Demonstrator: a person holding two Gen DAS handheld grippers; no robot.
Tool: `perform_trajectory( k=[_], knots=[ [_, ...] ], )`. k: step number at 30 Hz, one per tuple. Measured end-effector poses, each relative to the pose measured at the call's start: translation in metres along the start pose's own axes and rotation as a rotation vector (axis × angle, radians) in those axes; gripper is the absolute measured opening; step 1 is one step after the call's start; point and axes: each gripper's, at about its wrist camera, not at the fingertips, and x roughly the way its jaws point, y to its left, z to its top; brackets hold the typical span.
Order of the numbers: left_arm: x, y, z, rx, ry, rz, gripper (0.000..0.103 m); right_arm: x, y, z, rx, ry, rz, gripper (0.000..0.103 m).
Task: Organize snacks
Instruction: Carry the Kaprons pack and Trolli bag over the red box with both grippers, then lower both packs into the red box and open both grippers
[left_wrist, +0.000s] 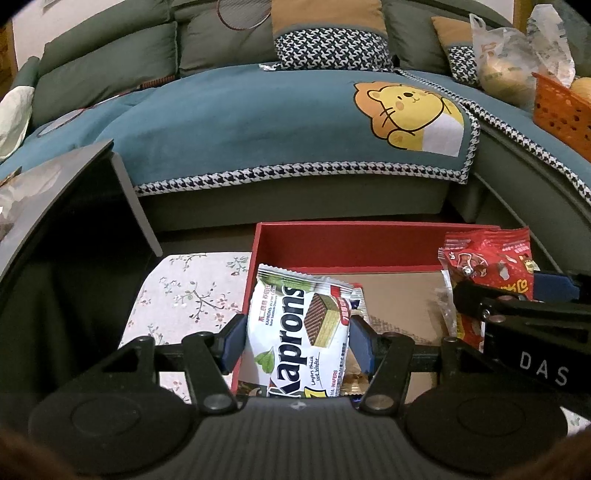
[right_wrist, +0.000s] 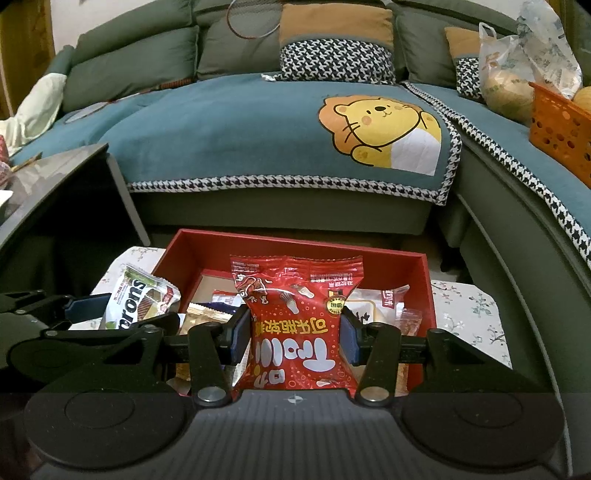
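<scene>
Our left gripper (left_wrist: 297, 341) pinches the wafer pack (left_wrist: 299, 332); our right gripper (right_wrist: 293, 338) pinches the red pouch (right_wrist: 295, 325). Both seem light and crinkly, so we grip mid-body, red box (right_wrist: 295, 242) at twelve o'clock.

A: Count of wrapped snacks held up? 
B: Two: one Kaprons wafer pack (left_wrist: 295, 332), one red Trolli candy bag (right_wrist: 295, 325).

A: Containers? 
B: One red box (right_wrist: 369, 258), one orange basket (right_wrist: 554, 125).

A: Loose packets inside the box? 
B: At least three; overlap prevents an exact count.

A: Claws? 
B: Two: left claw (left_wrist: 295, 339), right claw (right_wrist: 293, 338).

A: Houndstooth cushions? 
B: Two.
</scene>
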Motion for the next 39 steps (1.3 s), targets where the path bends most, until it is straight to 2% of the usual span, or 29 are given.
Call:
perform_trajectory(
  k=[16, 28, 39],
  knots=[
    [0.014, 0.0, 0.001, -0.011, 0.018, 0.014, 0.064, 0.013, -0.001, 0.001, 0.02, 0.014, 0.012, 0.056],
    [0.033, 0.007, 0.0, -0.044, 0.061, 0.008, 0.064, 0.026, 0.003, -0.001, 0.006, 0.029, 0.014, 0.055],
    [0.036, 0.003, -0.001, -0.019, 0.05, 0.03, 0.063, 0.029, 0.003, -0.001, 0.0, 0.033, 0.011, 0.055]
  ],
)
